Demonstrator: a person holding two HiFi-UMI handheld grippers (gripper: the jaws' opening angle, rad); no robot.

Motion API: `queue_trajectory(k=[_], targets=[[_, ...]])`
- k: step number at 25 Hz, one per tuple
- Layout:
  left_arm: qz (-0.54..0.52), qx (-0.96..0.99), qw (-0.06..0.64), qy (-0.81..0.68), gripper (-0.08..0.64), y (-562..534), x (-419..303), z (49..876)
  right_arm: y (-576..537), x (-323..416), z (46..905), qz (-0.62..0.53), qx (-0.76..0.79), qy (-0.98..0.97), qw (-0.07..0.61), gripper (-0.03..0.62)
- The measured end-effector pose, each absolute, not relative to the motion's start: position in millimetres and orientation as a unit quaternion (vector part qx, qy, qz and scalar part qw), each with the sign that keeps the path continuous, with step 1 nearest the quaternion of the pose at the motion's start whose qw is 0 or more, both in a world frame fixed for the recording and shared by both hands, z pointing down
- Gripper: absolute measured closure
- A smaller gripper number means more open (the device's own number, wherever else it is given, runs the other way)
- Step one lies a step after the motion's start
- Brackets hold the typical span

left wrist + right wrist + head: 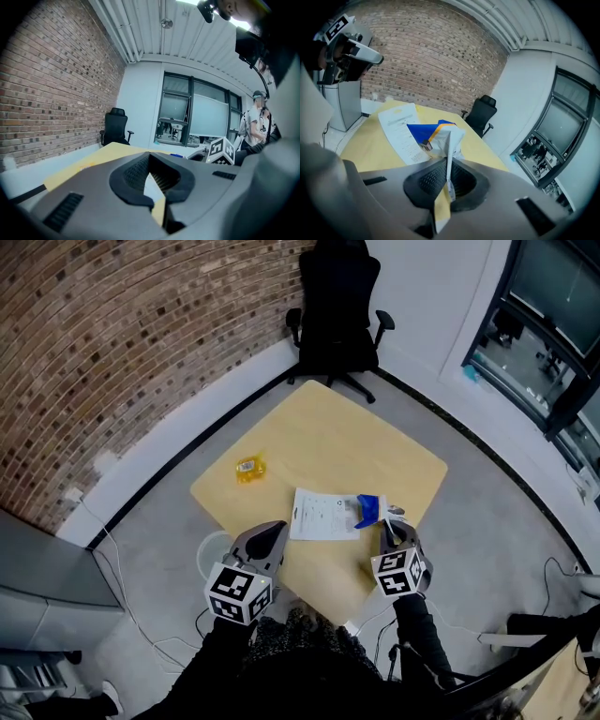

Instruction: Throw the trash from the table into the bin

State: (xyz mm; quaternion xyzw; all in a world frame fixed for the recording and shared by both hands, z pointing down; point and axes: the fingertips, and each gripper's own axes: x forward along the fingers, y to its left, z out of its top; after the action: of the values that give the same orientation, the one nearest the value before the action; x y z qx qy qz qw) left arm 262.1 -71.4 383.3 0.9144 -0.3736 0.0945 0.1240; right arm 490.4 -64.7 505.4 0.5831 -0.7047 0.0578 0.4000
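On the yellow table (328, 442) lies a white printed sheet (322, 515), and near the table's left corner a small yellow wrapper (249, 469). My right gripper (386, 524) is at the sheet's right end, shut on a blue and white wrapper (368, 509). In the right gripper view the wrapper (433, 133) stands up on edge between the closed jaws of that gripper (447, 164), with the sheet (401, 124) behind it. My left gripper (278, 529) hovers over the table's near edge, left of the sheet. Its jaws (150, 161) are together with nothing in them.
A pale round container (212, 554) stands on the floor under the table's near left edge. A black office chair (337, 306) is at the far corner. A brick wall (112, 343) runs along the left, and cables (141, 615) lie on the floor.
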Motion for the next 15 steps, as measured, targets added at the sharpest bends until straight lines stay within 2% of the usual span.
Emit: queue_trajectory(k=[15], targets=[[0.083,0.899,0.080,-0.422,0.561,-42,256,362,-50,462,455,0.038,0.575,-0.745,0.335,0.575]])
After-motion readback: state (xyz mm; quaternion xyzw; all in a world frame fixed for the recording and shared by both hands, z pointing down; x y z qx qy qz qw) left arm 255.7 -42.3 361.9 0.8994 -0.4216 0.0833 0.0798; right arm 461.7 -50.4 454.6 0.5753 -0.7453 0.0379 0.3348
